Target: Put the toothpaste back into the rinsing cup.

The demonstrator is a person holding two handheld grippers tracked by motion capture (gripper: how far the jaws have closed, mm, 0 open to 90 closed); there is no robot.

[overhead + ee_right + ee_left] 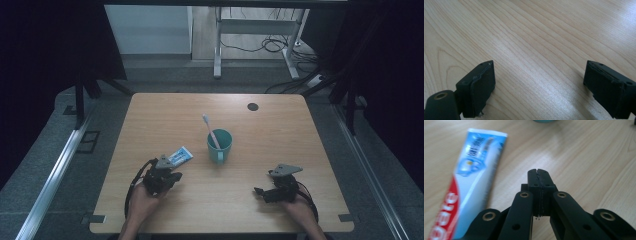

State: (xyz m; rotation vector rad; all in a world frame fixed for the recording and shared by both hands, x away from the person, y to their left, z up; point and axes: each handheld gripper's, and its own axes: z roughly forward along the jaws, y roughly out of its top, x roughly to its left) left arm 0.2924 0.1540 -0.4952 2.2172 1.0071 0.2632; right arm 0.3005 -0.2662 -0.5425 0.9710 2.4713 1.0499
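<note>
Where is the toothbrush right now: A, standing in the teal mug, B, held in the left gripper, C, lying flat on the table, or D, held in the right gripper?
A: the toothbrush stands tilted in the teal mug, bristles up, while the left gripper is shut on nothing and the right gripper stands open over bare table.

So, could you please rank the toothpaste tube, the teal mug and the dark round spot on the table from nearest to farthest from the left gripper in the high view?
1. Toothpaste tube, just beyond the left gripper.
2. Teal mug, mid-table, to its right.
3. Dark round spot, near the far edge.
</note>
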